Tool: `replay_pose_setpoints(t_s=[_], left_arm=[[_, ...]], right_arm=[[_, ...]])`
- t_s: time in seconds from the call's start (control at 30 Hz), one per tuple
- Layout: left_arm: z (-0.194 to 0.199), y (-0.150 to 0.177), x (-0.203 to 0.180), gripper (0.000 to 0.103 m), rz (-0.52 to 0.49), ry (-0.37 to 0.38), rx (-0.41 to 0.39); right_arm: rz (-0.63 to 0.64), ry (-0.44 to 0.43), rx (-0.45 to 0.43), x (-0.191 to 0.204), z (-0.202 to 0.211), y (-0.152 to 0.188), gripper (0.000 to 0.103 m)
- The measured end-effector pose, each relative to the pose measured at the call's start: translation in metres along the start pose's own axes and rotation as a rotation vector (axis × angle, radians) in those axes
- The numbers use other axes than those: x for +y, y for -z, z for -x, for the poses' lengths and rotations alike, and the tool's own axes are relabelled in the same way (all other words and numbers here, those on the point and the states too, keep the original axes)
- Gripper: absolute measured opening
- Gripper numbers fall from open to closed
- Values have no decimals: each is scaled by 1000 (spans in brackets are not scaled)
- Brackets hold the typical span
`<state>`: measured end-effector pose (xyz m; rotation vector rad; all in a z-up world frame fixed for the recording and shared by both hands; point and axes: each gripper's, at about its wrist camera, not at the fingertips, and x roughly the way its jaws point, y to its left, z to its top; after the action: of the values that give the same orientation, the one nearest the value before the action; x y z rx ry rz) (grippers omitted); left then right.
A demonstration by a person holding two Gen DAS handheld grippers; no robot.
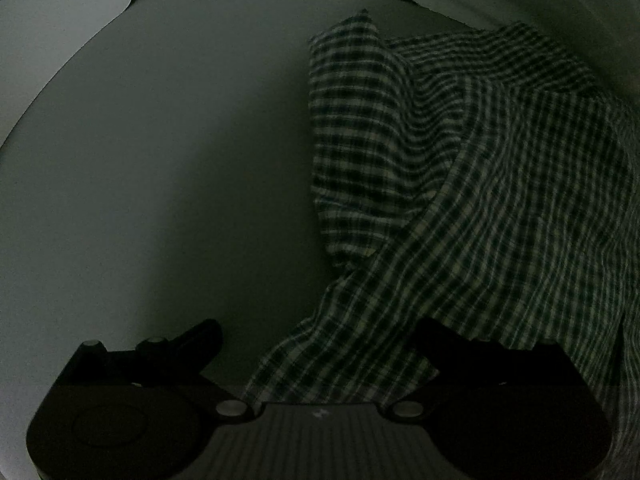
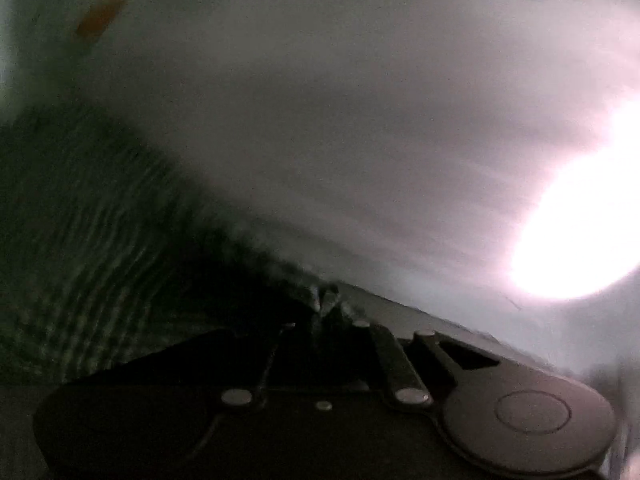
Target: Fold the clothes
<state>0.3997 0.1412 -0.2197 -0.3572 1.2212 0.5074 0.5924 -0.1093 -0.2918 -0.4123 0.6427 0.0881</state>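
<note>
left gripper (image 1: 316, 334) spread wide over the table (image 1: 160, 160), checked shirt (image 1: 460, 184) lying rumpled between its fingers, ungripped. right gripper (image 2: 325, 300) pinched tight on the shirt's (image 2: 88, 240) edge, view blurred.

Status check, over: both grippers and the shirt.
Left gripper open, checked shirt lying between its fingers, not pinched. Right gripper shut on shirt edge; view blurred. Shirt rumpled on table. Nothing in the way.
</note>
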Motion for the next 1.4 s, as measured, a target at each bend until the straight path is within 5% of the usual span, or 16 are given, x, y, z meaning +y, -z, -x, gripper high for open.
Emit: replay_pose_setpoints(t_s=[0.13, 0.27, 0.37, 0.5, 0.67, 0.83, 0.97, 1.0, 1.1, 1.17, 1.3, 1.4], left_arm=[[3, 9, 0, 103, 0, -2, -48], [5, 16, 1, 103, 0, -4, -75], [6, 18, 2, 103, -2, -4, -81], [-3, 12, -2, 103, -8, -3, -90], [-12, 6, -2, 103, -12, 0, -91], [-13, 8, -5, 103, -8, -3, -101], [-15, 9, -10, 103, -3, -6, -106], [-14, 10, -9, 103, -2, -6, -107], [-14, 10, -11, 103, -2, -7, -110], [-15, 10, -12, 103, -2, -7, -111], [-19, 5, -14, 103, -1, -7, -118], [-16, 8, -11, 103, 2, -9, -126]], right_arm=[[-184, 204, -70, -66, 90, 39, 4], [-331, 383, -47, -122, 174, 102, 5], [-566, 387, 68, -161, 213, 171, 8], [-915, 356, 239, -184, 228, 257, 29], [-1205, 281, 239, -187, 240, 302, 35], [-1035, 327, 199, -181, 233, 276, 49], [-829, 246, 211, -182, 201, 256, 53], [-787, 231, 231, -182, 192, 252, 49], [-724, 254, 220, -185, 181, 246, 7], [-804, 268, 112, -198, 198, 244, 6], [-1007, 142, -303, -240, 248, 254, 6], [-1055, 178, -297, -259, 250, 270, 11]])
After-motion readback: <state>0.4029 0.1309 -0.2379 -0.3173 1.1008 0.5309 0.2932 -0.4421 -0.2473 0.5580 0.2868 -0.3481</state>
